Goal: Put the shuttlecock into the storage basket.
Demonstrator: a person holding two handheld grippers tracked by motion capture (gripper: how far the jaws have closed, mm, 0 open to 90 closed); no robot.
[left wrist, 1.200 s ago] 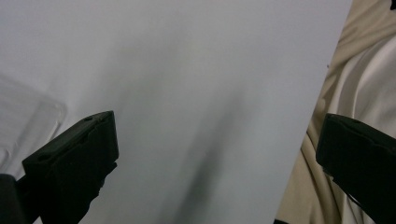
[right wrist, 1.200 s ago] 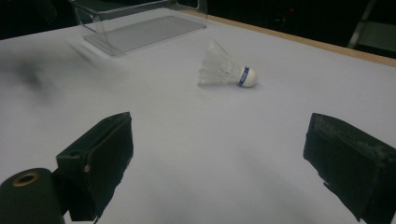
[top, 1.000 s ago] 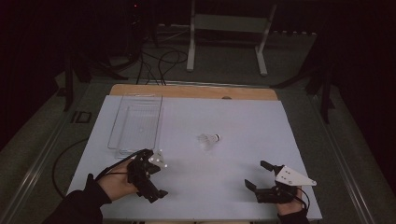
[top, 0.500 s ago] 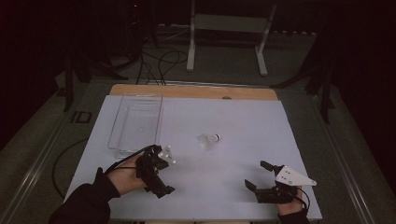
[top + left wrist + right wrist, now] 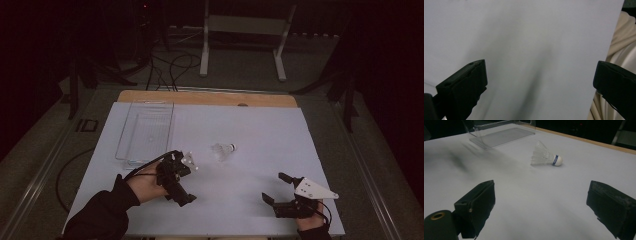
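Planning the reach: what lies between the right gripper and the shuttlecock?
Only bare white table separates the right hand-held gripper from the shuttlecock, per the right gripper view.

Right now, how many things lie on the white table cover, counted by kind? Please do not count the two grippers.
Shuttlecock: 1
Clear plastic tray: 1
Total: 2
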